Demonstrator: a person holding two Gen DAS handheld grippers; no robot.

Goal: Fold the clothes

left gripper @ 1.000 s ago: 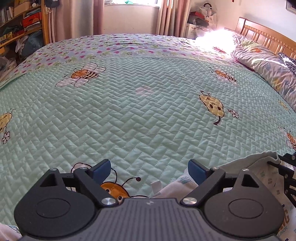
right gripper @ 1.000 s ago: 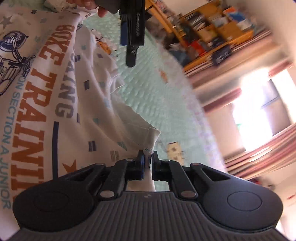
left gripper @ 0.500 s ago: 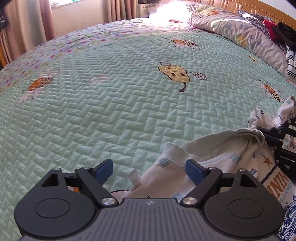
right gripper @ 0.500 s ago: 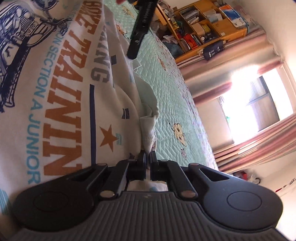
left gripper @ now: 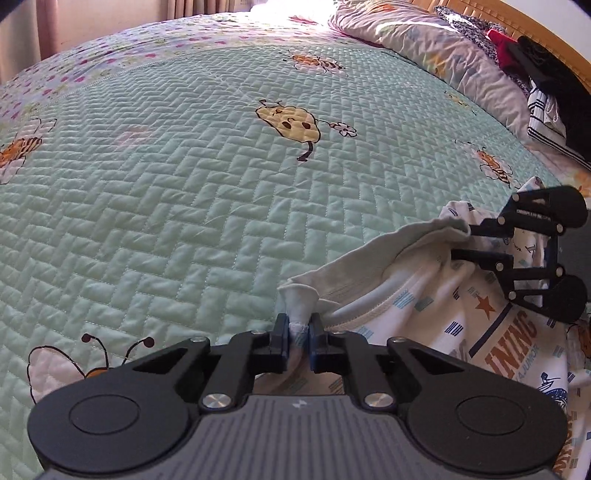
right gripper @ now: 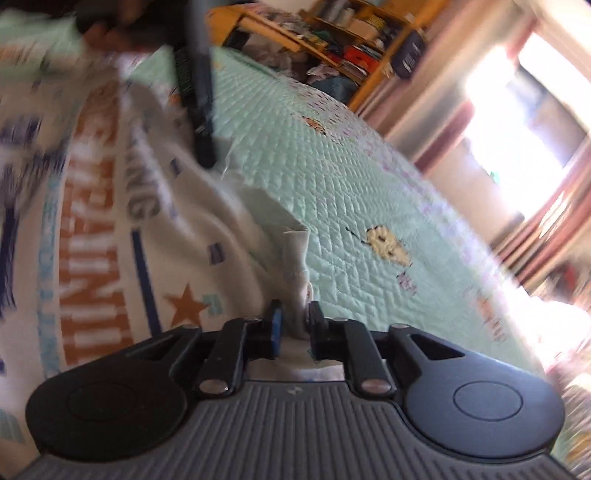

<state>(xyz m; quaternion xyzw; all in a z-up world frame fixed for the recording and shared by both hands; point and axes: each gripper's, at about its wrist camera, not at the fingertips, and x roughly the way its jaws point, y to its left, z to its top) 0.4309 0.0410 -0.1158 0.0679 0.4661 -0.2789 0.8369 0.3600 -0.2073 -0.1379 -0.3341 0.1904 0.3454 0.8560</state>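
Note:
A white shirt (left gripper: pixel 424 295) with orange lettering and a star lies bunched on the green quilt at the lower right. My left gripper (left gripper: pixel 299 334) is closing, and its pads pinch a fold of the shirt's pale edge. In the left wrist view my right gripper (left gripper: pixel 460 243) reaches in from the right at the shirt's raised edge. In the blurred right wrist view the right gripper (right gripper: pixel 294 325) is opening. A fold of the shirt (right gripper: pixel 110 221) still stands between its parted pads. The left gripper (right gripper: pixel 205 155) hangs down at the upper left, held by a hand (right gripper: pixel 107 33).
The quilted green bedspread (left gripper: pixel 184 184) with bee pictures stretches far ahead and left. A pillow (left gripper: pixel 443 62) and a pile of dark and striped clothes (left gripper: pixel 546 92) lie by the wooden headboard. A cluttered bookshelf (right gripper: pixel 332 44) and a bright curtained window (right gripper: pixel 517 110) stand beyond the bed.
My left gripper went from wide open to closed on the shirt's edge and tipped downward. The right gripper's jaws, shut on the cloth before, have parted, and its view has rolled.

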